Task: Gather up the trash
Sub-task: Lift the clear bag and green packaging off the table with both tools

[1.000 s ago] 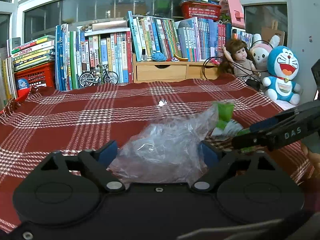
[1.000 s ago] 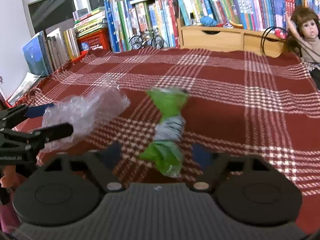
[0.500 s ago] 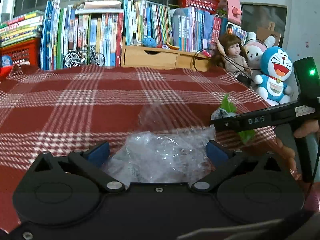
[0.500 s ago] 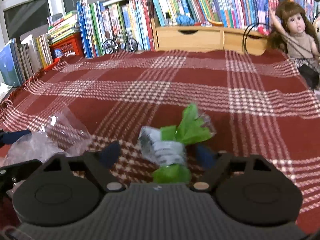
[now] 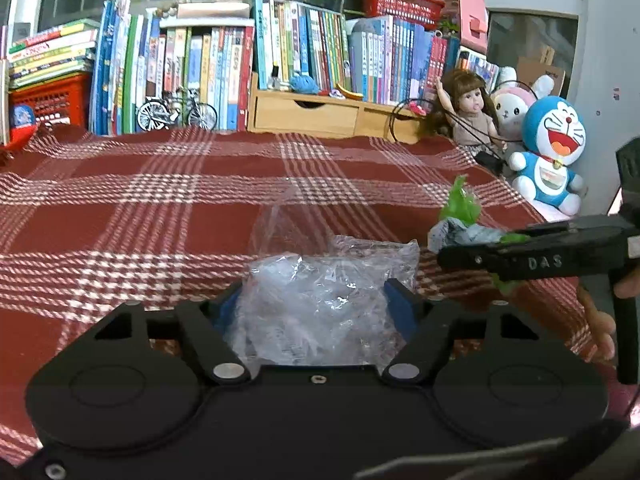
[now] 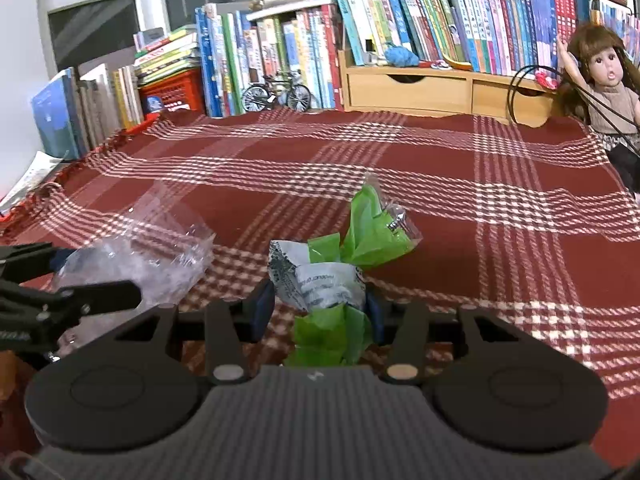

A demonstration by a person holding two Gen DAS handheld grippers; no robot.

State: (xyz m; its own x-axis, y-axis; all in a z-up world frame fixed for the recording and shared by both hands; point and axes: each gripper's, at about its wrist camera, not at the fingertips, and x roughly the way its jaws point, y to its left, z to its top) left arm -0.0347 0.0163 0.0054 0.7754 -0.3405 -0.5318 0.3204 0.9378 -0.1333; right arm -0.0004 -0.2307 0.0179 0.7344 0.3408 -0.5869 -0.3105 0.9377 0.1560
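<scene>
A crumpled clear plastic bag [image 5: 324,300] lies on the red plaid cloth [image 5: 160,216]. My left gripper [image 5: 314,310] has it between its blue pads, its jaws closing and both pads touching the bag's sides. Just to its right is a green and grey snack wrapper [image 6: 320,280], twisted and standing up. My right gripper [image 6: 318,312] is closing on it, and its pads press the grey middle part. In the right wrist view the bag [image 6: 148,256] sits at the left, with a finger [image 6: 100,296] of the left gripper beside it.
Rows of books [image 5: 224,64], a wooden drawer box [image 5: 304,114] and a model bicycle [image 5: 176,110] line the far edge. A doll [image 5: 468,108] and plush toys [image 5: 552,152] sit at the right. A red basket [image 5: 48,96] stands far left. A person's fingers [image 5: 600,320] hold the right gripper.
Both grippers' jaws have narrowed from wide apart onto their items. The bag is now squeezed between the left pads, and the wrapper stands upright between the right pads instead of lying on the cloth.
</scene>
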